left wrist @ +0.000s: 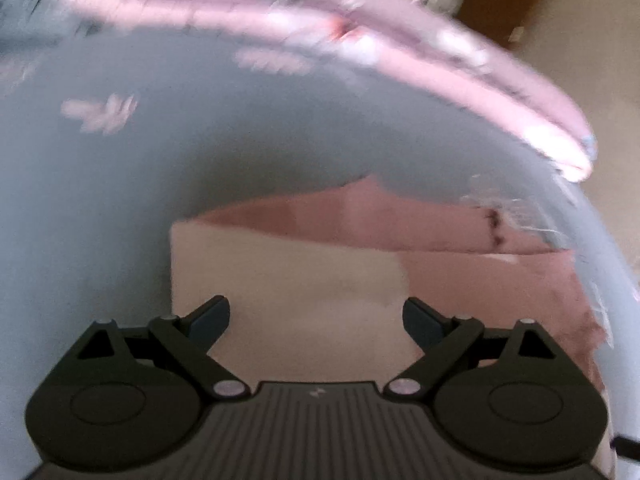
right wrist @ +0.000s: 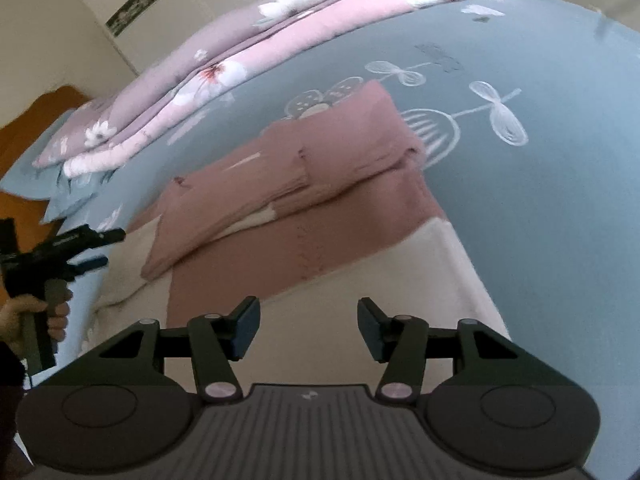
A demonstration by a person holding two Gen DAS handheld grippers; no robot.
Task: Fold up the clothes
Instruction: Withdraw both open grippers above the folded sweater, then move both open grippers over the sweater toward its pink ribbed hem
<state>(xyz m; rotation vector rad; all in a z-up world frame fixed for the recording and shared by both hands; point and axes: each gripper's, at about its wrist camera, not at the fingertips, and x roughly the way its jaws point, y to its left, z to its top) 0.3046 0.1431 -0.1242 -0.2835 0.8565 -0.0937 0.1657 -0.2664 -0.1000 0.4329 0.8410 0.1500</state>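
Observation:
A dusty-pink and cream garment [right wrist: 320, 184] lies on the blue-grey bed sheet [right wrist: 540, 220], its pink upper part folded over itself and a cream band [right wrist: 400, 280] nearest me. My right gripper [right wrist: 308, 312] hovers open above that cream band, with nothing between its fingers. In the blurred left wrist view the same garment [left wrist: 360, 216] shows its cream part [left wrist: 280, 272] under my left gripper [left wrist: 316, 312], which is open and empty. The right wrist view also catches the left gripper [right wrist: 106, 249] at the garment's left side, held by a hand [right wrist: 36, 316].
A folded pink floral quilt [right wrist: 200, 80] lies along the far side of the bed, also visible as the quilt [left wrist: 360, 32]. A blue pillow [right wrist: 68, 196] sits by a wooden headboard [right wrist: 40, 112]. The bed's edge and floor [left wrist: 592, 80] show at right.

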